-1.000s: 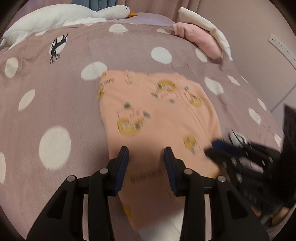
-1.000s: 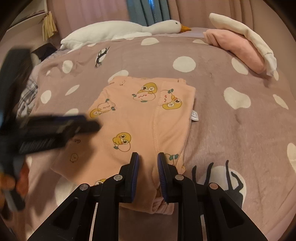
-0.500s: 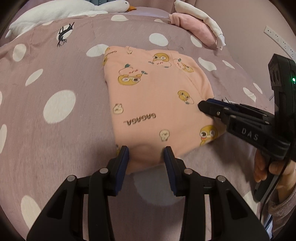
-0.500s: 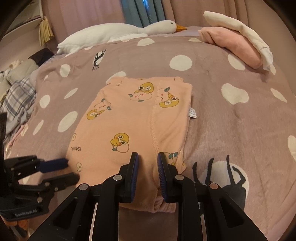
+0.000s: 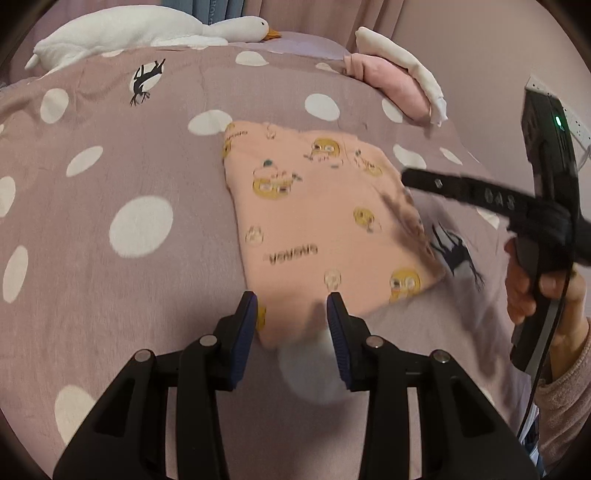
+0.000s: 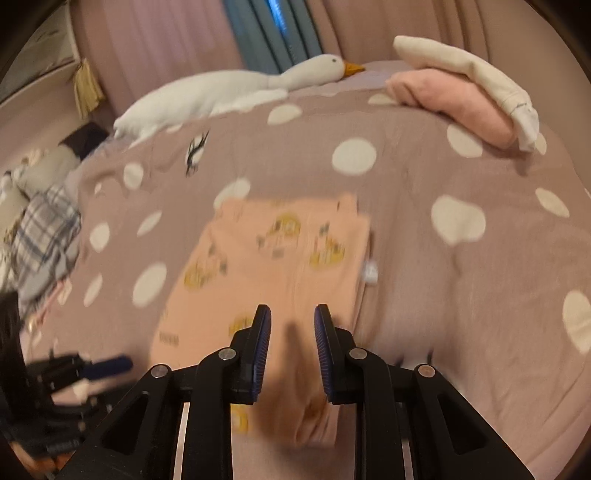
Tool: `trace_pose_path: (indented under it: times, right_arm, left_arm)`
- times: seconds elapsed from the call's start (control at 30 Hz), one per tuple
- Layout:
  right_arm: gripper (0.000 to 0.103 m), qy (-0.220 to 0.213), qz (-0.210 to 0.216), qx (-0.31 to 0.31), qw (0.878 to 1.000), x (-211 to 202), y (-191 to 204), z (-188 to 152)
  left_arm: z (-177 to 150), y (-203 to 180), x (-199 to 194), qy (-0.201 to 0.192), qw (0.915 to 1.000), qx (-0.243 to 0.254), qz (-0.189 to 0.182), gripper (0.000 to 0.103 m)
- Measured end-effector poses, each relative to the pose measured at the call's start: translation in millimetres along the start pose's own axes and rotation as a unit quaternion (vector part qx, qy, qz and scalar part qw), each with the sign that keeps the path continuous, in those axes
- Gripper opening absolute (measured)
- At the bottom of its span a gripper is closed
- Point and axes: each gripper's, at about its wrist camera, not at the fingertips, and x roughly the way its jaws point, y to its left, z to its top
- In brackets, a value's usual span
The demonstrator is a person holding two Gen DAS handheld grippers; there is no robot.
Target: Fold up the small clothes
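Note:
A small peach garment with yellow duck prints (image 5: 325, 221) lies folded flat on the mauve polka-dot bedspread (image 5: 129, 166). My left gripper (image 5: 291, 314) is open and empty, its fingers on either side of the garment's near corner. My right gripper (image 6: 291, 332) is open and empty above the garment's (image 6: 280, 251) near edge. In the left wrist view the right gripper (image 5: 410, 177) reaches in from the right above the garment's right edge. The left gripper (image 6: 118, 363) shows blurred at the lower left of the right wrist view.
A white plush goose (image 5: 147, 31) lies along the far edge of the bed. A pink and cream pile of clothes (image 5: 399, 85) sits at the far right. Plaid fabric (image 6: 40, 236) lies off the bed's left side. A wall with a socket strip (image 5: 569, 118) is on the right.
Both grippers have pulled back and risen from the garment. The right gripper, low on the garment's right edge before, is now lifted above it. The garment lies still.

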Motion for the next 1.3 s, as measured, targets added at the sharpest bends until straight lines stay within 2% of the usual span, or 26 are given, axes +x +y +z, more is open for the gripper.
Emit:
trace_pose_path:
  times: [0.2,0.33,0.4,0.57,0.7,0.87,1.0,1.1,1.3]
  right_arm:
    - [0.023,0.037,-0.001,0.014,0.999,43.1,-0.5,30.8]
    - [0.023,0.085,-0.030,0.018,0.996,76.2,-4.7,29.3]
    - [0.023,0.089,-0.033,0.018,0.995,83.8,-5.3,26.3]
    - [0.023,0.086,-0.052,0.001,0.995,75.8,5.5,26.4]
    - [0.023,0.056,-0.031,-0.012,0.998,45.9,10.2,21.2]
    - [0.023,0.036,-0.019,-0.057,0.998,11.5,22.0,-5.6]
    - [0.023,0.042,-0.020,-0.084,0.995,3.5,23.8,-24.8]
    - [0.023,0.070,-0.029,-0.087,0.993,18.1,16.9,-35.5]
    - [0.023,0.058,-0.019,-0.072,0.996,8.9,13.9,-42.1]
  left_arm:
    - [7.9,-2.2,25.0,0.021,0.9998,0.004,0.006,0.037]
    - [8.0,-2.8,27.5,0.022,0.9997,0.010,0.005,0.037]
    - [9.4,-0.6,27.3,0.023,0.9997,0.007,0.000,0.037]
    - [13.0,0.6,22.6,0.018,0.9998,0.001,-0.001,0.037]
    - [23.5,1.1,15.6,0.001,1.0000,-0.001,0.001,0.037]
    - [45.2,4.3,19.7,-0.008,0.9999,-0.004,0.007,0.037]
    - [52.8,6.5,36.1,0.008,0.9998,-0.003,0.019,0.037]
    - [50.1,10.0,50.5,0.029,0.9993,-0.001,0.022,0.039]
    - [51.3,9.0,45.0,0.017,0.9994,0.008,0.030,0.039]
